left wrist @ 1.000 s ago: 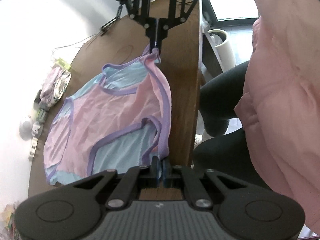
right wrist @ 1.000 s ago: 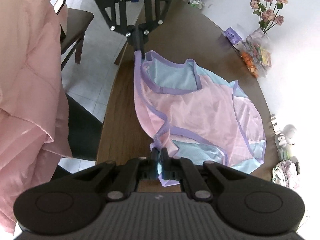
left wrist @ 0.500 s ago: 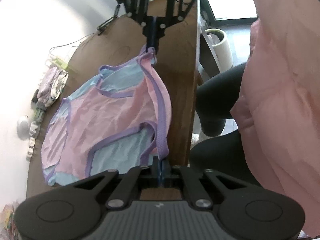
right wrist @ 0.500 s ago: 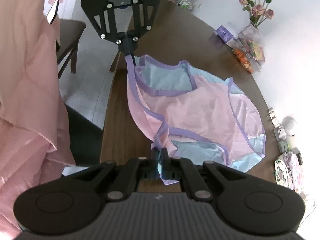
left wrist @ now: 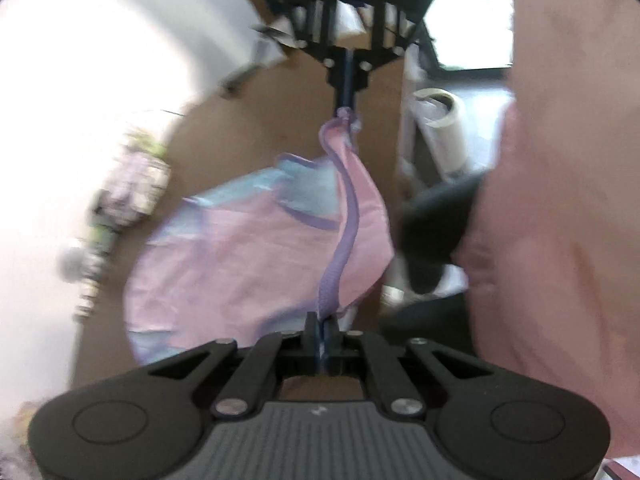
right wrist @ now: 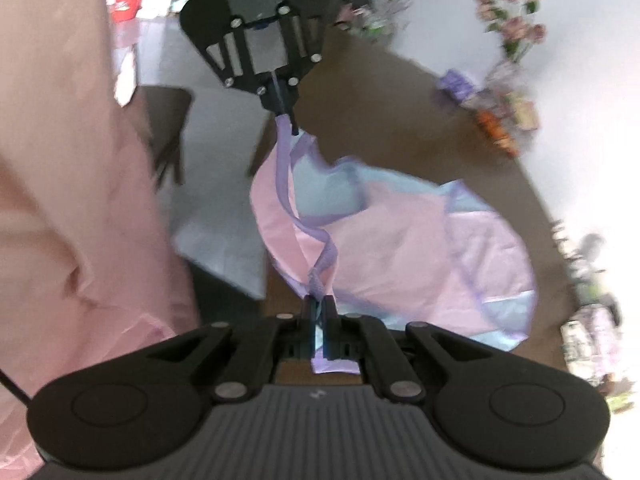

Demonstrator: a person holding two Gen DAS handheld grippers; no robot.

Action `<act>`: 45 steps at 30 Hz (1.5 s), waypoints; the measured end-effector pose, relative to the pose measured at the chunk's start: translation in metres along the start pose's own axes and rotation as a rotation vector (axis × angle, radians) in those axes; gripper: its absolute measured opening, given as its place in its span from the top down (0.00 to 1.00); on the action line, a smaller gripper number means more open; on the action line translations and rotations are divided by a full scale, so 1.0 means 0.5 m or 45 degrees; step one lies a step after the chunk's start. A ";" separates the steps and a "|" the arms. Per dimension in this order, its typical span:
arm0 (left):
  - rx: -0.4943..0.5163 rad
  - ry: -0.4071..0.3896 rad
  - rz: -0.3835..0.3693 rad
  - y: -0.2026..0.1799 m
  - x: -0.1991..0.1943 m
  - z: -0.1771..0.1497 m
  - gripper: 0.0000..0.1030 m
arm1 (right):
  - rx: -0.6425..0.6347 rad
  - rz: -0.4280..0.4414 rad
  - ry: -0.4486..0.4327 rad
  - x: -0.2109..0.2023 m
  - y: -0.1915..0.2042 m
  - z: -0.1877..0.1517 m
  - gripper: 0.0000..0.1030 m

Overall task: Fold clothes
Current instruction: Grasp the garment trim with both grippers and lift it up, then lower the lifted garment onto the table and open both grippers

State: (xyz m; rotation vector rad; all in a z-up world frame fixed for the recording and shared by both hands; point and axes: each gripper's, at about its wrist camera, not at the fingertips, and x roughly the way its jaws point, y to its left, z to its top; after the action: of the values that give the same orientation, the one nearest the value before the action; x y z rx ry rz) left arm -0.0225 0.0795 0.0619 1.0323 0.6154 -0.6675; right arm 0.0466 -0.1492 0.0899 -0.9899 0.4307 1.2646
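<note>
Around the work place, the brown wooden table carries several small things along its far edge by the white wall: a bunch of pink flowers in a clear wrapping, a small purple packet, some orange pieces and, further along, a flowered pouch. All of them are blurred, so I cannot tell more about them. They stand well apart from the garment and nothing lies between it and the grippers. On the other side, beyond the table edge, there is a dark chair on a pale tiled floor, and the person's loose pink top fills that side of both views. A white roll stands near the table edge in the left wrist view.

The garment is thin and smooth, pink with light blue panels and a woven purple trim along its edges. Most of it rests spread on the table, but its near edge is lifted and stretched as a twisted purple band between the two tools. The left gripper has its jaws closed on one end of this trim, and the right gripper is pinched on the other end. Each tool is black with flat round discs, and appears opposite in the other's view.
</note>
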 end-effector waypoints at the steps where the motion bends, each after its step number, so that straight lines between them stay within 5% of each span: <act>1: 0.022 0.002 0.072 0.013 0.001 0.002 1.00 | 0.001 -0.025 -0.003 -0.002 -0.022 0.006 0.98; 3: 0.021 0.006 0.166 0.052 0.009 0.006 1.00 | 0.000 -0.073 -0.007 -0.004 -0.068 0.019 0.98; 10: -0.059 0.038 0.268 0.239 0.086 0.022 1.00 | 0.043 -0.164 -0.031 0.038 -0.262 0.065 0.98; 15: -0.173 0.071 0.316 0.429 0.192 0.014 1.00 | 0.144 -0.163 0.006 0.145 -0.451 0.065 0.98; 22: -0.348 0.169 0.154 0.611 0.420 -0.054 0.99 | 0.339 -0.091 0.091 0.385 -0.677 -0.001 0.98; 28: -0.521 0.214 0.006 0.699 0.578 -0.130 0.97 | 0.483 -0.009 0.134 0.529 -0.738 -0.082 0.98; 33: -0.695 0.154 -0.047 0.723 0.591 -0.169 0.86 | 0.600 -0.028 0.061 0.536 -0.743 -0.118 0.97; 34: -0.732 0.141 -0.052 0.726 0.591 -0.174 0.79 | 0.623 -0.031 0.047 0.537 -0.745 -0.125 0.96; 35: -0.768 0.128 -0.058 0.729 0.591 -0.180 0.61 | 0.647 -0.035 0.032 0.539 -0.746 -0.132 0.95; 36: -0.804 0.119 -0.048 0.731 0.589 -0.187 0.45 | 0.670 -0.039 0.017 0.540 -0.747 -0.139 0.90; 38: -0.870 0.092 -0.009 0.728 0.582 -0.197 0.40 | 0.716 -0.046 -0.012 0.543 -0.749 -0.154 0.70; 39: -0.903 0.077 0.012 0.727 0.579 -0.202 0.38 | 0.740 -0.050 -0.027 0.545 -0.750 -0.161 0.51; 42: -0.996 0.051 0.104 0.714 0.544 -0.215 0.29 | 0.821 -0.116 -0.113 0.500 -0.731 -0.175 0.45; 45: -1.046 0.013 0.218 0.670 0.483 -0.218 0.21 | 0.898 -0.180 -0.220 0.436 -0.684 -0.185 0.29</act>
State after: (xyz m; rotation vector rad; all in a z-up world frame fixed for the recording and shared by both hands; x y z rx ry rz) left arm 0.3687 0.2487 0.0311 0.3121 0.7116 -0.2084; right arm 0.4492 -0.0892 0.0054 -0.3047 0.6034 0.9499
